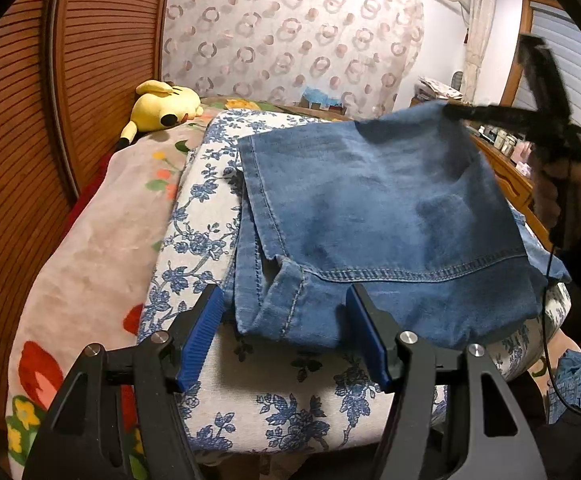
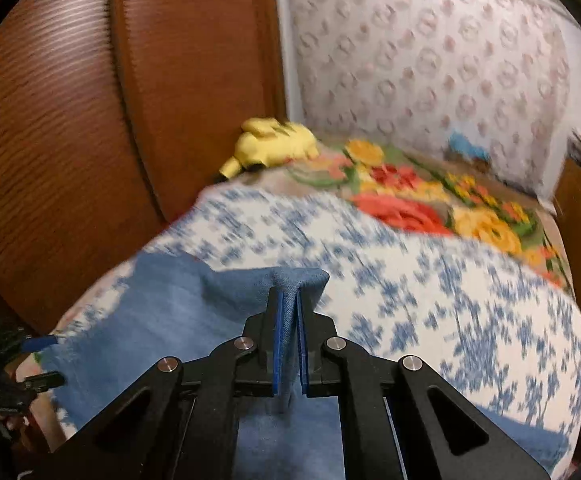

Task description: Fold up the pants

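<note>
Bed (image 1: 290, 408), blue-flowered cover. Jeans (image 1: 370, 216) lie folded on it, long axis running from the near edge toward the far wall. Right gripper (image 2: 289, 344) clamped on a lifted far corner. Left gripper (image 1: 286, 332) wide apart, holding nothing, at the near hem.

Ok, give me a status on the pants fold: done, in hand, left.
Done: the blue denim pants already lie doubled in layers on the blue-and-white floral bed cover. In hand: the right gripper is shut on a pinched corner of the denim and holds it raised, blurred with motion, while the left gripper is open at the near hem, holding nothing. Left: lay that raised corner down and probably flatten the stack.
</note>
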### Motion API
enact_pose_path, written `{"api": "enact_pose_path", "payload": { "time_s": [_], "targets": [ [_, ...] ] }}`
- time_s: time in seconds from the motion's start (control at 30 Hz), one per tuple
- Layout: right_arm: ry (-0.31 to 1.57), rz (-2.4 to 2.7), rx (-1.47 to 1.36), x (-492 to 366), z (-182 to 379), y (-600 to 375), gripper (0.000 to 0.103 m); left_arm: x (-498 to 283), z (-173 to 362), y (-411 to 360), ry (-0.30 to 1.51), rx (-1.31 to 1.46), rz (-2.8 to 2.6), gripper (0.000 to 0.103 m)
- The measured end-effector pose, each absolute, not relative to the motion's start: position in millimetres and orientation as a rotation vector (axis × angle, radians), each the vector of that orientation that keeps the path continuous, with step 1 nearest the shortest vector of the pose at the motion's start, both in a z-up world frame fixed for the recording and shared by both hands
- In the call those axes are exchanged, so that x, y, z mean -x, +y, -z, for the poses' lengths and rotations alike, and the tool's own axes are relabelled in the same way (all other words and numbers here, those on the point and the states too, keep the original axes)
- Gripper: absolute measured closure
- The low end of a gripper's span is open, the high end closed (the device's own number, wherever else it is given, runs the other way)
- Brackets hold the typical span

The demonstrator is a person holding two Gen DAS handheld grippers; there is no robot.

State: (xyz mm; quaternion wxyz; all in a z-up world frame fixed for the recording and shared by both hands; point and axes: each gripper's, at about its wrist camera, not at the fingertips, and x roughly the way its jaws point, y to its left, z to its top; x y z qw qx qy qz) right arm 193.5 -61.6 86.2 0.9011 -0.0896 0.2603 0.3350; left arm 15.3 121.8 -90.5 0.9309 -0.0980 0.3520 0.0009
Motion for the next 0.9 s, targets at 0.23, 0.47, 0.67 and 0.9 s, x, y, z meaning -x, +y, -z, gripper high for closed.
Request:
{"api": "enact_pose_path", "payload": {
  "time_s": [0.23, 0.47, 0.67, 0.9],
  "targets": [
    [0.465, -0.722, 0.221, -168, -116, -56, 0.097, -11, 87, 122, 0.701, 0.207, -0.004, 0.038],
    [0.355, -0.738, 0.255, -148, -125, -51, 0.098, -11, 88, 120, 0.704, 0.197, 0.011, 0.038],
    [0.357, -0.696, 0.287, -147, -122, -51, 0.102, -11, 86, 119, 0.705, 0.2, 0.007, 0.038],
    [0.497, -0.633, 0.24, -172, -90, -78, 0.101, -10, 80, 115, 0.688, 0.189, 0.011, 0.038]
  ]
}}
